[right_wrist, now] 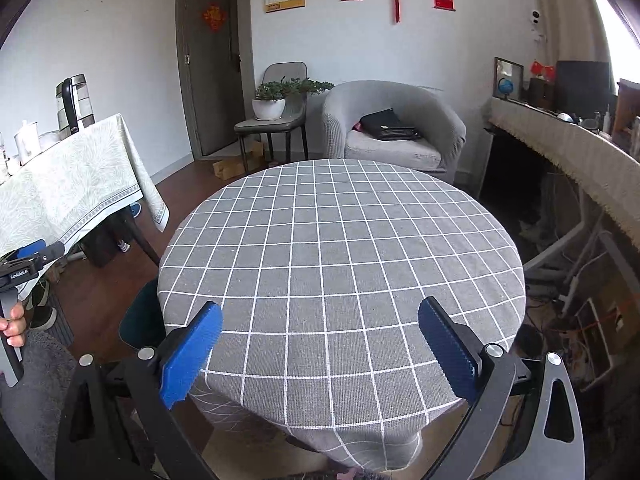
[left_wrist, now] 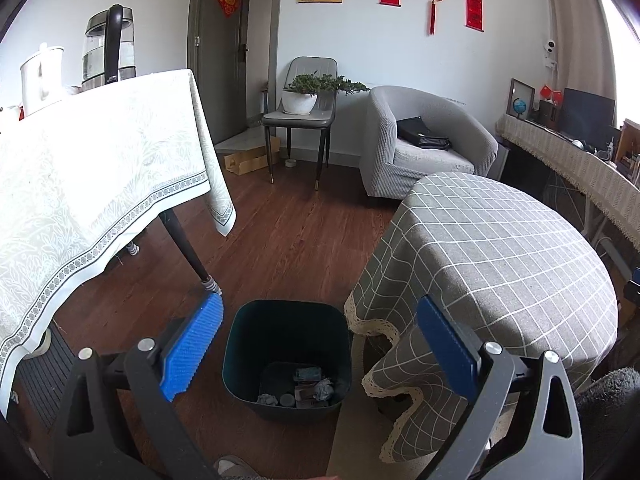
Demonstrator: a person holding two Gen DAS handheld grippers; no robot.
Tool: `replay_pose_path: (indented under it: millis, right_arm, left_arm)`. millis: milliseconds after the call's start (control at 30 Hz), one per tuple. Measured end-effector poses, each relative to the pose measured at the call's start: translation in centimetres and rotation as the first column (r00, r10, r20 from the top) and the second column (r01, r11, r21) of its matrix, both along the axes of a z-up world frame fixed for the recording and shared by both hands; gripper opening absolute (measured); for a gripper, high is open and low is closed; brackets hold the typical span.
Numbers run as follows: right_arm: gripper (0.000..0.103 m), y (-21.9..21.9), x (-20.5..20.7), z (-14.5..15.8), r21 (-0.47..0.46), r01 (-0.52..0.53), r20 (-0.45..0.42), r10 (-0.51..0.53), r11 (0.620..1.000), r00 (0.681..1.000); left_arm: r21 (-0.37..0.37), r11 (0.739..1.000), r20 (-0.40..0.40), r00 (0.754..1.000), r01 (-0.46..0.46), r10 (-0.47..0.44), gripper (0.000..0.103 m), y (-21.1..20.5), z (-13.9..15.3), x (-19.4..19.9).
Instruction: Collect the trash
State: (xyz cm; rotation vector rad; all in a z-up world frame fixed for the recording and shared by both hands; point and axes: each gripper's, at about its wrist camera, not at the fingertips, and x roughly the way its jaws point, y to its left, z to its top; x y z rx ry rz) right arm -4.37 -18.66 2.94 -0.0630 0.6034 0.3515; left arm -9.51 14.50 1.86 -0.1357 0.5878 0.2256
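A dark bin [left_wrist: 286,360] stands on the wood floor beside the round table [left_wrist: 500,256]. Several crumpled scraps and small items [left_wrist: 308,388] lie at its bottom. My left gripper [left_wrist: 320,340] hangs above the bin, open, with nothing between its blue pads [left_wrist: 192,348]. In the right wrist view my right gripper [right_wrist: 320,344] stands open over the near part of the round table's grey checked cloth [right_wrist: 340,248], nothing between its pads [right_wrist: 192,356]. The bin's edge [right_wrist: 140,320] peeks out left of the table. No trash shows on the tabletop.
A table with a pale patterned cloth [left_wrist: 92,176] and a kettle [left_wrist: 108,44] stands at the left. Behind are a chair with a potted plant [left_wrist: 300,96], a grey armchair [left_wrist: 420,144] and a long covered desk [right_wrist: 560,148]. A hand [right_wrist: 14,324] holds the other gripper's handle.
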Motion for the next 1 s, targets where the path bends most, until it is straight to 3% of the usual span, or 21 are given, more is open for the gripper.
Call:
replay_pose_path:
  millis: [400, 1000]
  right_arm:
    - [0.099, 0.6, -0.5, -0.2, -0.004, -0.05, 0.007, 0.05, 0.999, 0.999]
    - [0.099, -0.6, -0.1, 0.0, 0.041, -0.039, -0.006, 0.04, 0.998, 0.999]
  left_arm:
    - [0.027, 0.999, -0.064, 0.998, 0.021, -0.02, 0.099, -1.0, -1.1, 1.3]
    - [0.041, 0.999, -0.049, 0.999, 0.021, -0.019, 0.099, -1.5, -0.9, 0.9]
